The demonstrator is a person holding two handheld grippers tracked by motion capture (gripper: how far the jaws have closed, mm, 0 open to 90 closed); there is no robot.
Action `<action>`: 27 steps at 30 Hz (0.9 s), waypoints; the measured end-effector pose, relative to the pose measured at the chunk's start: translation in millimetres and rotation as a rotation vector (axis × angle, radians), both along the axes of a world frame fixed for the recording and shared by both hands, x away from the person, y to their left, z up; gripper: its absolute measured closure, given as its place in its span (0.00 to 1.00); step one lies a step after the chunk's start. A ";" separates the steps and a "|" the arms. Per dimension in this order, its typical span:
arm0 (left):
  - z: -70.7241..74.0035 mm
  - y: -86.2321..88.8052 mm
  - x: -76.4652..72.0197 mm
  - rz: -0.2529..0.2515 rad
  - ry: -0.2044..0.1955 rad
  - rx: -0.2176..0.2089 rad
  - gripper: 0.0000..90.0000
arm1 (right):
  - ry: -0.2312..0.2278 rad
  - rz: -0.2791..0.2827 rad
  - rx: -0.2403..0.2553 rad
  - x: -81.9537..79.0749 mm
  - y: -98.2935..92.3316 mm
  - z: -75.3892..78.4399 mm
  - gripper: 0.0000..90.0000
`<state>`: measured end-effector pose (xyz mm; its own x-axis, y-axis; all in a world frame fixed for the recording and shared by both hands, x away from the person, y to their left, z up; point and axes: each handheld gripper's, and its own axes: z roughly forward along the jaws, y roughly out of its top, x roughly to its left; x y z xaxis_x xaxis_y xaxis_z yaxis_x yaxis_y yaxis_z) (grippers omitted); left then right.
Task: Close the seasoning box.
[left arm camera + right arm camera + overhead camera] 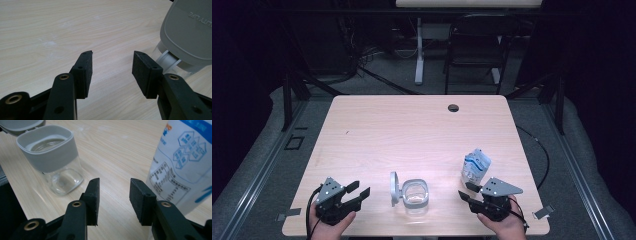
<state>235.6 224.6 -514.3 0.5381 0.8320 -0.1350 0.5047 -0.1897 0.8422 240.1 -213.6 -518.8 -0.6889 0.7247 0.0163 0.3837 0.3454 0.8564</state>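
A clear glass jar (416, 196) with a grey rim stands near the table's front edge, its grey hinged lid (394, 188) flipped open to the left. The jar (53, 157) looks empty in the right gripper view. A white and blue bag (475, 166) stands to its right. My left gripper (357, 189) rests at the front left, open, nothing between its pads, the lid (190, 30) just ahead on its right. My right gripper (468, 191) sits at the front right, open and empty, below the bag (183, 162) and to the right of the jar.
The wooden table (412, 130) has a round cable hole (453, 107) near its far edge. Behind it stand a chair (474, 50) and a white desk leg (419, 50). Metal frame bars run along both sides of the table.
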 end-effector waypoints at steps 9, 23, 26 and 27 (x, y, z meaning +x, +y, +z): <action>-2.0 -1.9 6.0 -0.006 0.003 0.001 0.57 | 0.049 -0.045 -0.027 -1.3 -19.8 -4.8 0.62; -3.5 0.3 7.2 0.006 0.002 0.009 0.56 | 0.054 -0.151 -0.044 -0.1 -47.3 -4.6 0.56; -4.3 0.4 8.1 0.003 -0.011 0.020 0.56 | 0.058 -0.167 -0.025 1.3 -47.7 -6.4 0.53; -4.5 0.2 8.3 0.000 -0.017 0.032 0.55 | 0.054 -0.171 -0.021 1.2 -47.4 -6.8 0.52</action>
<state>243.9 224.8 -518.8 0.5397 0.8360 -0.0992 0.4903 -0.2163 0.8443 241.3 -261.0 -525.6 -0.5543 0.8317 0.0337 0.4839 0.2890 0.8260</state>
